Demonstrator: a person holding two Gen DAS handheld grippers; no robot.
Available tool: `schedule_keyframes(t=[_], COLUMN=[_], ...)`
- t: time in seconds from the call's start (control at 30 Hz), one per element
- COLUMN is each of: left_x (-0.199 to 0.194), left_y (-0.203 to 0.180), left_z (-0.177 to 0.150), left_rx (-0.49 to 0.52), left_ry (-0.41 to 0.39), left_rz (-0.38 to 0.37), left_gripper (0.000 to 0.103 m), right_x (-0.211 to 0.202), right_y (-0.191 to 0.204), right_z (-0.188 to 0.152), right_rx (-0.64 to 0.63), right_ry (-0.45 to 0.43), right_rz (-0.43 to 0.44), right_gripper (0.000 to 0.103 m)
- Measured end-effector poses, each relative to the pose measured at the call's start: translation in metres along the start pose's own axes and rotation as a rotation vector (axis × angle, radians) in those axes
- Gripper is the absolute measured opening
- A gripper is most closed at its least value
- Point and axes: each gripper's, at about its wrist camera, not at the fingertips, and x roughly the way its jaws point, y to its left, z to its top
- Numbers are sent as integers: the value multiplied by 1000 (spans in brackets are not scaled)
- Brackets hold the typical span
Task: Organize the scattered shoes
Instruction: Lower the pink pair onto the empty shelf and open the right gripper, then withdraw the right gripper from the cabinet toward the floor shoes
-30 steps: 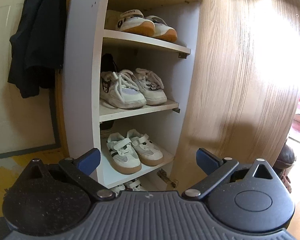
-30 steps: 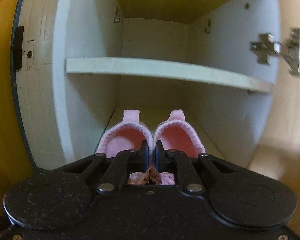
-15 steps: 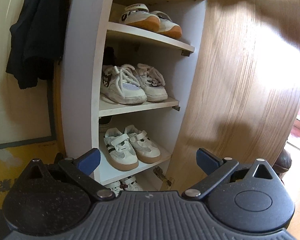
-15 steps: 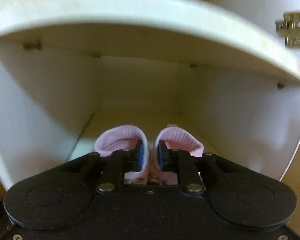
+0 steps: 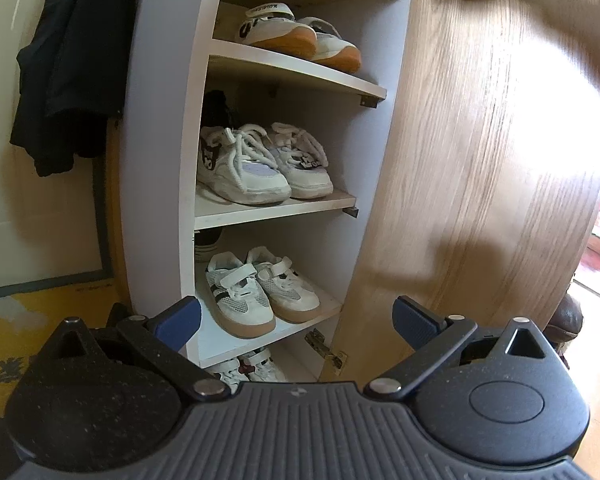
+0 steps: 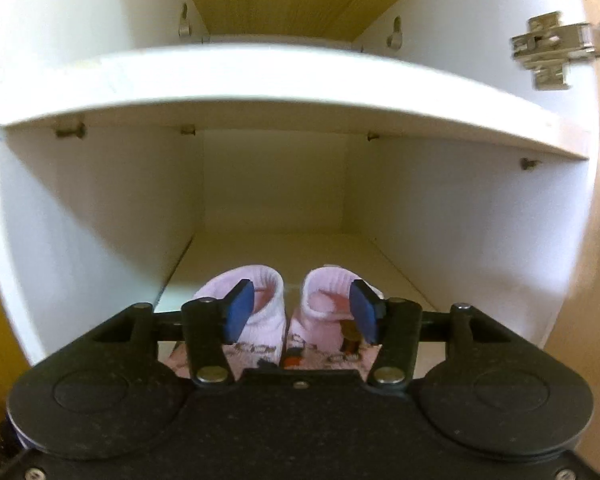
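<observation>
Right gripper [image 6: 302, 312] has just been opening, its blue pads now clear of the 2 pink shoes [image 6: 286, 312] sitting between them at the shelf [image 6: 300, 248] front edge; withdrawing carelessly could snag a cuff and drag one off.

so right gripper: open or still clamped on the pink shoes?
Open. The right gripper jaws have just spread; the pink shoes sit between them on the shelf.
</observation>
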Motion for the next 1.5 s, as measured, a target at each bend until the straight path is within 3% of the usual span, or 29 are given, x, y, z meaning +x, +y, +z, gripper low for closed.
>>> schedule_keyframes(t=[0.03, 0.27, 0.43, 0.6, 0.83, 0.93, 1.03, 1.23, 1.5], left_x=[0, 1, 2, 3, 6, 6, 7, 7, 10], left_y=[0, -1, -8, -12, -15, -18, -20, -19, -19], left_z=[0, -1, -2, -3, -4, -4, -4, -4, -5], left_rx=[1, -8, 5, 14, 25, 30, 29, 23, 5], left_ry=[-1, 11, 14, 18, 27, 27, 30, 33, 52], left_rz=[0, -2, -8, -8, -4, -6, -3, 7, 16], left_gripper=[103, 103, 103, 103, 103, 103, 103, 103, 103], right_x=[-6, -71, -71, -66, -65, -62, -61, -92, -179], right_y=[0, 19, 20, -8, -19, -17, -20, -18, -38], right_z=[-2, -49, -77, -74, -78, -79, -77, -89, -199], right_rx=[5, -89, -125, -40, 6, -17, 15, 27, 122], right_ry=[-5, -72, -57, -51, -64, -60, -57, -87, 1], right_rz=[1, 44, 67, 65, 45, 10, -6, 27, 10], right_gripper=[70, 71, 71, 57, 58, 65, 65, 65, 68])
